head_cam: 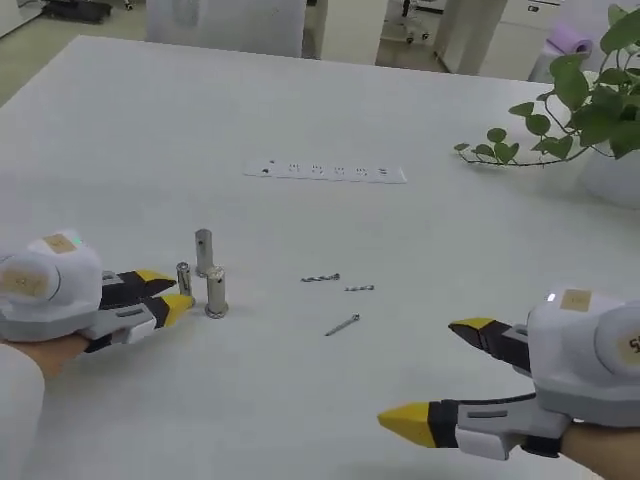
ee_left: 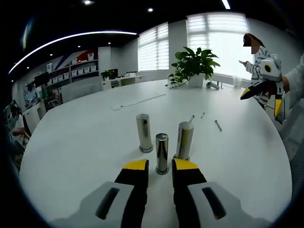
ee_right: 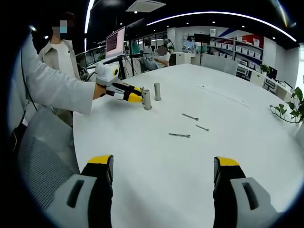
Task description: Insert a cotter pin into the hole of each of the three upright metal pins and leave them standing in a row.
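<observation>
Three metal pins stand upright on the white table (head_cam: 420, 120), toward its near left part. The tallest pin (head_cam: 204, 252) is farthest from the person, the broad pin (head_cam: 216, 292) is nearest, and the short pin (head_cam: 184, 278) stands just left of those two. They form a tight cluster, close together but apart.

Three cotter pins lie flat and loose, well right of the cluster and toward the middle of the table. One twisted cotter pin (head_cam: 321, 278) and a short cotter pin (head_cam: 360, 288) lie side by side. The third cotter pin (head_cam: 342, 324) lies slanted, a little nearer the person.

One power strip (head_cam: 325, 171) lies flat farther toward the far edge. One potted plant (head_cam: 575, 110) sits at the far right edge.

The surface between the cotter pins and the right gripper (head_cam: 435, 372) is bare. There is also wide open table around the cluster on its far side.

The left gripper (ee_left: 161, 166) lies low at the cluster, its jaws parted narrowly. The short pin stands right at their mouth between the yellow tips. A sliver of table shows on each side of it, so the tips do not clamp it.

The right gripper hovers over the near right part of the table, well clear of the cotter pins. Its jaws are spread wide and hold nothing.
</observation>
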`<state>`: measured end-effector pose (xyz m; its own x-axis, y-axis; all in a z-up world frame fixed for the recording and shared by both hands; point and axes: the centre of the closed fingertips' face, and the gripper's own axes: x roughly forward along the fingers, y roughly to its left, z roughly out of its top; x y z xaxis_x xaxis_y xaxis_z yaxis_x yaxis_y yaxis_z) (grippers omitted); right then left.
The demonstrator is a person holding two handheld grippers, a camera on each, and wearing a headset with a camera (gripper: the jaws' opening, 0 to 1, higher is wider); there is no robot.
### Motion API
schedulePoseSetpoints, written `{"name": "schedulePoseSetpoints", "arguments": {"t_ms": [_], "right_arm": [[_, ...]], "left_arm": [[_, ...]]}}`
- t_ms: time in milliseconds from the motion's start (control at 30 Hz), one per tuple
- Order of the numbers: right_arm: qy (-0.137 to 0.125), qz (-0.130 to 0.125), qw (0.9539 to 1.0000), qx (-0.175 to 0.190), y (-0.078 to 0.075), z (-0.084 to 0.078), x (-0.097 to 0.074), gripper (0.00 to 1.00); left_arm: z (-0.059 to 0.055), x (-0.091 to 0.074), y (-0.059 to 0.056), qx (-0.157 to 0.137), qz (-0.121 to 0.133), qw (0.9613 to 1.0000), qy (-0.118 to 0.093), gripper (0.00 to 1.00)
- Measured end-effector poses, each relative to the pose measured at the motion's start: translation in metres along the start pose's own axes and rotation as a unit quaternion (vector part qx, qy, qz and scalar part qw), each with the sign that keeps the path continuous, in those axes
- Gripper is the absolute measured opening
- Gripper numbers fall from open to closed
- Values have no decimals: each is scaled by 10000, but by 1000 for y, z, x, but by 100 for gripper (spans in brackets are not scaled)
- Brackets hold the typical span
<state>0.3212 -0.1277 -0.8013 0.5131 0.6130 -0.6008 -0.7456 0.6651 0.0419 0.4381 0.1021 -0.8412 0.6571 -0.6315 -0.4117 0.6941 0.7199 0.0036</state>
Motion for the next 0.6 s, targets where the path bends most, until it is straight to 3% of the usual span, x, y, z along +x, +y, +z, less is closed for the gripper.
{"name": "schedulePoseSetpoints", "arguments": {"t_ms": [600], "right_arm": [[31, -11, 10000, 21, -1, -1, 0, 89]], "left_arm": [[-1, 10, -1, -6, 5, 10000, 4, 8]]}}
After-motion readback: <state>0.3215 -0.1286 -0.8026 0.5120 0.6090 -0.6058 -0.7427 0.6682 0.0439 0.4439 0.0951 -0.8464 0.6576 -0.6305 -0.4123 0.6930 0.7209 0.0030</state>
